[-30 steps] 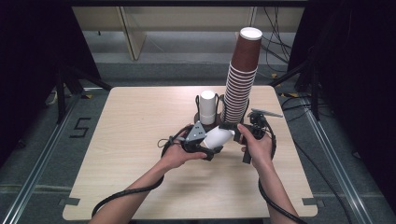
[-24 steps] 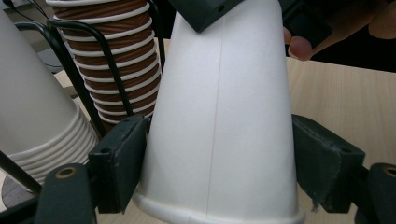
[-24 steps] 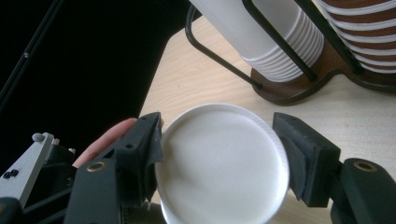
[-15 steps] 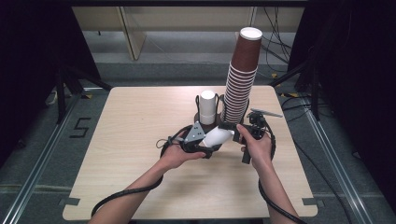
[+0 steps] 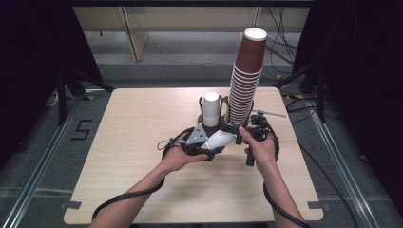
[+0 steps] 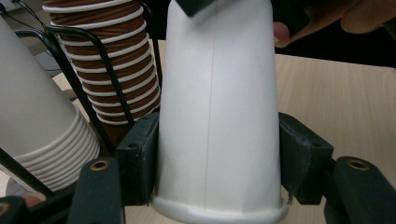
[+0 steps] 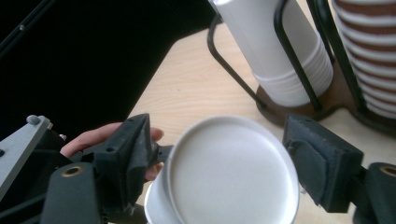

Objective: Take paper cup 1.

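A single white paper cup (image 5: 221, 139) lies tilted above the table, held between both hands. My left gripper (image 5: 212, 146) is shut on it near its rolled rim; in the left gripper view the pads press both sides of the cup (image 6: 219, 116). My right gripper (image 5: 234, 131) closes on the cup's base end. In the right gripper view the round base (image 7: 233, 177) sits between the jaws, which rest against either side. Just behind, a black wire holder carries a short stack of white cups (image 5: 211, 109) and a tall stack of brown cups (image 5: 244, 80).
The holder's brown base (image 7: 299, 109) stands on the light wooden table (image 5: 133, 142), right behind the grippers. Cables trail from both grippers towards the table's near edge. Dark floor and metal rails surround the table.
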Demonstrator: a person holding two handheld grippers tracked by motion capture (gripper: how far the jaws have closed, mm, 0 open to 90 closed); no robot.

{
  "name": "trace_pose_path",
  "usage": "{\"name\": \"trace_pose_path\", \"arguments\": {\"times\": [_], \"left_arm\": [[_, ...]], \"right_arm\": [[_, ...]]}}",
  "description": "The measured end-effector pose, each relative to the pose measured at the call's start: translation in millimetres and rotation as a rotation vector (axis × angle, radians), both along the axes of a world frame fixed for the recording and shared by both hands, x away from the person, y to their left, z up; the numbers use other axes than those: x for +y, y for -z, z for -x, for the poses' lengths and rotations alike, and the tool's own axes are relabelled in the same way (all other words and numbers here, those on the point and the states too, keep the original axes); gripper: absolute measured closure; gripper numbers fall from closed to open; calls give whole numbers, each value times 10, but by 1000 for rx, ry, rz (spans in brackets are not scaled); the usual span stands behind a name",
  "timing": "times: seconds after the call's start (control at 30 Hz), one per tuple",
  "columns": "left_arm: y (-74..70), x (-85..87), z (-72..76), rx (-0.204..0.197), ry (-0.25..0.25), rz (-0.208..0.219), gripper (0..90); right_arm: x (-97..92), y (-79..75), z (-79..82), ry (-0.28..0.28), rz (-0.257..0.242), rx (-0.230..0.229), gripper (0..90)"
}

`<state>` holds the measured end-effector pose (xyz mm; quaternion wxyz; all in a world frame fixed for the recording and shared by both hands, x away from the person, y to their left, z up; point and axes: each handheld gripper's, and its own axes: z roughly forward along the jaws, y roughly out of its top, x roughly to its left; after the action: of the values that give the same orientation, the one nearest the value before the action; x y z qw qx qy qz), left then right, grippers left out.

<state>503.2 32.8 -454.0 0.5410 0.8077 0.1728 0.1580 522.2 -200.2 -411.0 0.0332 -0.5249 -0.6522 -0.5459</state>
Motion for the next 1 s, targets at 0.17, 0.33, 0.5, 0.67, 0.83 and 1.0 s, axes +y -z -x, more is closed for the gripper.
{"name": "trace_pose_path", "arguments": {"times": [0.17, 0.33, 0.5, 0.67, 0.83, 1.0], "left_arm": [[-21, 66, 1, 5, 9, -11, 379], [-48, 188, -28, 13, 8, -19, 382], [-81, 275, -55, 18, 4, -13, 386], [-133, 321, -72, 17, 19, -33, 389], [-196, 344, -92, 18, 47, -64, 390], [-259, 390, -130, 23, 74, -105, 391]], "right_arm": [[-30, -91, 24, -6, 4, -87, 253], [-133, -185, 85, -59, 67, -254, 255], [-222, -179, 111, -85, 92, -288, 257], [-331, -132, 146, -105, 121, -288, 261], [-371, -21, 143, -153, 253, -341, 267], [-358, 56, 150, -220, 357, -366, 278]]}}
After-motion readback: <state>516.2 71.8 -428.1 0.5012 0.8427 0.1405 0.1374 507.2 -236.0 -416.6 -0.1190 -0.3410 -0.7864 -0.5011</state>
